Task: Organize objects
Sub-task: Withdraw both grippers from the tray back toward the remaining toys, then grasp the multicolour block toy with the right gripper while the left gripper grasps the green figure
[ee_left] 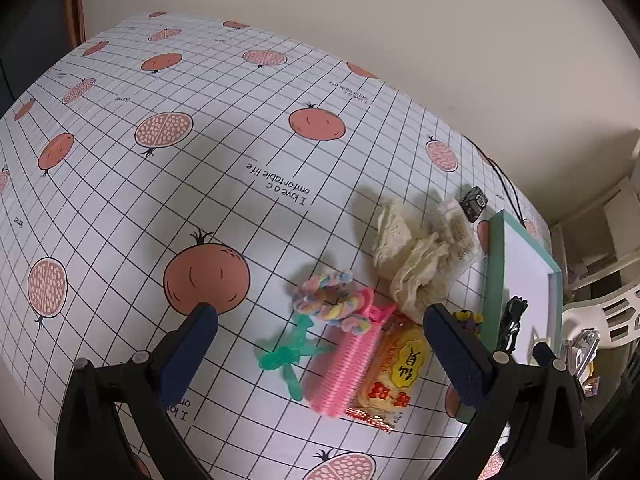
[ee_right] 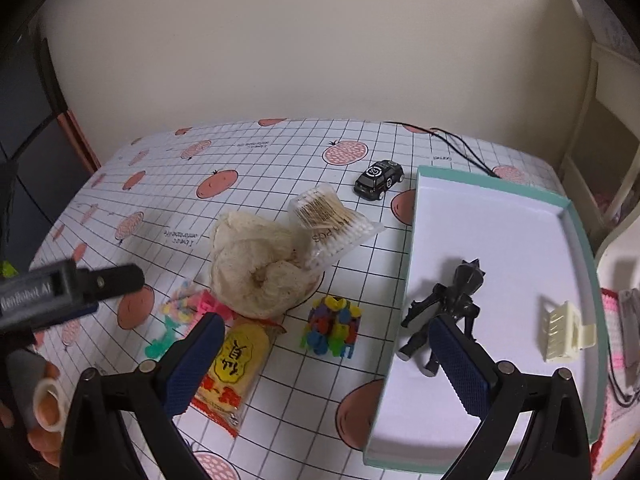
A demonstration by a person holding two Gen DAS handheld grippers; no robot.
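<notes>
Grid-and-pomegranate tablecloth (ee_right: 280, 168) covers the table against a cream wall. We hold the left gripper (ee_left: 320, 316) wide apart and empty above a pink comb (ee_left: 348, 368), a green clip (ee_left: 288, 354) and a snack packet (ee_left: 394, 376). Our right gripper (ee_right: 326, 326) also gapes wide, holding nothing, over the coloured blocks (ee_right: 332, 326). Teal-rimmed tray (ee_right: 496, 190) at right contains a black figure (ee_right: 452, 300) and cream clip (ee_right: 562, 330), well apart.

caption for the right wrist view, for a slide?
Open right hand-held gripper above cluttered table; dark figurine and cream clip already in teal tray.
</notes>
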